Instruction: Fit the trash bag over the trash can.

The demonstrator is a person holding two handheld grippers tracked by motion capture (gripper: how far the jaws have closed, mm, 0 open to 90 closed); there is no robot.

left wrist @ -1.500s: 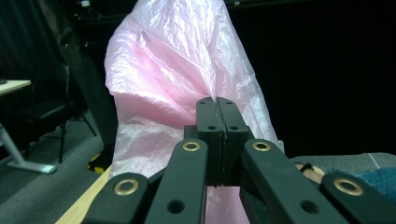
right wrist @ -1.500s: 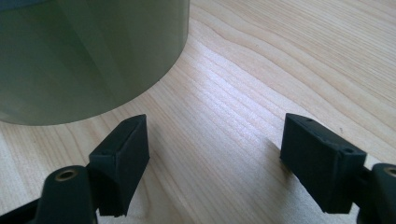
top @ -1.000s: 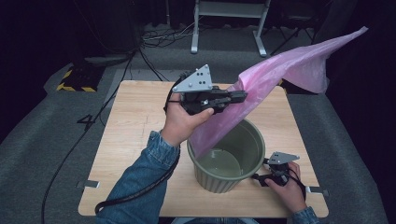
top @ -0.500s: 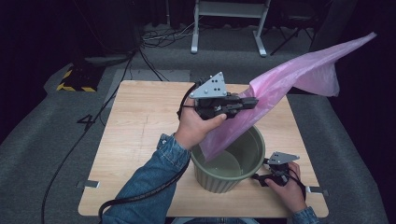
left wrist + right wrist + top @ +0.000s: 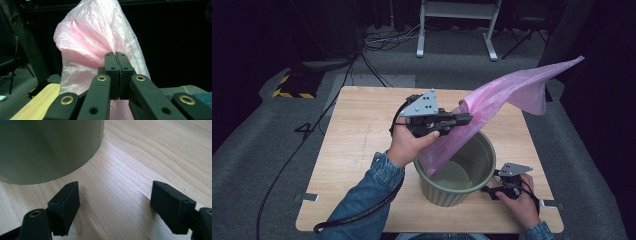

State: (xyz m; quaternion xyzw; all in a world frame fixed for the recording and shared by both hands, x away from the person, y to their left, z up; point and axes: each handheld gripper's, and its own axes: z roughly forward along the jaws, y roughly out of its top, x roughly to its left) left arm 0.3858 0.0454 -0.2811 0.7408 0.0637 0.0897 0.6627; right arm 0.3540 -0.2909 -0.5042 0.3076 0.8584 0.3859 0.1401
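Observation:
A thin pink plastic bag (image 5: 512,95) hangs over an olive-green bin (image 5: 447,192) on the wooden table (image 5: 357,150). Its lower end reaches down inside the bin and its top trails up to the right. My left gripper (image 5: 464,119) hovers above the bin's rim, shut on the bag. In the left gripper view the jaws (image 5: 116,62) are pressed together with the bag (image 5: 95,37) billowing behind them. My right gripper (image 5: 490,190) rests on the table just right of the bin. Its jaws (image 5: 115,202) stand open with nothing between them, beside the bin's wall (image 5: 50,147).
The table's front edge carries metal brackets (image 5: 306,197) at both corners. Grey carpet surrounds the table, with cables (image 5: 377,45) and a yellow-black striped block (image 5: 292,87) at the back left. A metal stand (image 5: 457,25) sits behind the table. A cable (image 5: 357,215) trails under the left forearm.
My left gripper has moved right and down with the bag, bringing it lower over the bin. The right hand has stayed put.

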